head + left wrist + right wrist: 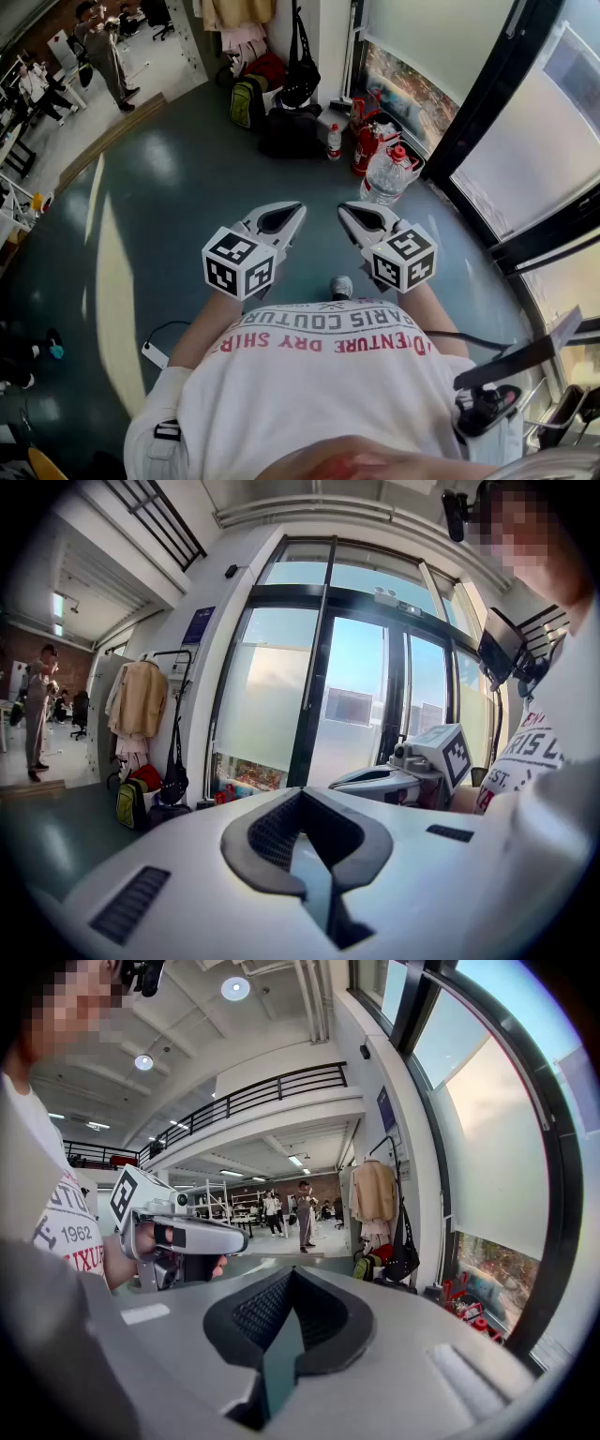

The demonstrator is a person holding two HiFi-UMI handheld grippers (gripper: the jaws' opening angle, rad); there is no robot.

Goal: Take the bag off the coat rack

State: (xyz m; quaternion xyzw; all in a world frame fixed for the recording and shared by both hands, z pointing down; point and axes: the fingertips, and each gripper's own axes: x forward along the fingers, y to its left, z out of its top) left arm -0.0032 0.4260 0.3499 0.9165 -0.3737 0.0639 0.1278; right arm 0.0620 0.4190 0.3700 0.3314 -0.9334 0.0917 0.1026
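Observation:
A black bag [300, 77] hangs by its straps from the coat rack [174, 654] against the white wall, next to a beige coat [139, 699]. The bag also shows in the left gripper view [174, 782] and in the right gripper view [405, 1256], far ahead of both grippers. My left gripper [296, 210] and right gripper [345, 210] are held side by side close to the person's chest, several steps from the rack. Both have their jaws together with nothing between them. Each gripper appears in the other's view: the right gripper [394, 776] and the left gripper [192, 1237].
Under the rack lie a green-yellow backpack [246, 101], a red bag [268, 67] and a black bag on the floor [291, 133]. A large water bottle [386, 174], red extinguishers [364, 142] and glass doors [525, 150] stand at the right. People [105, 54] stand far left.

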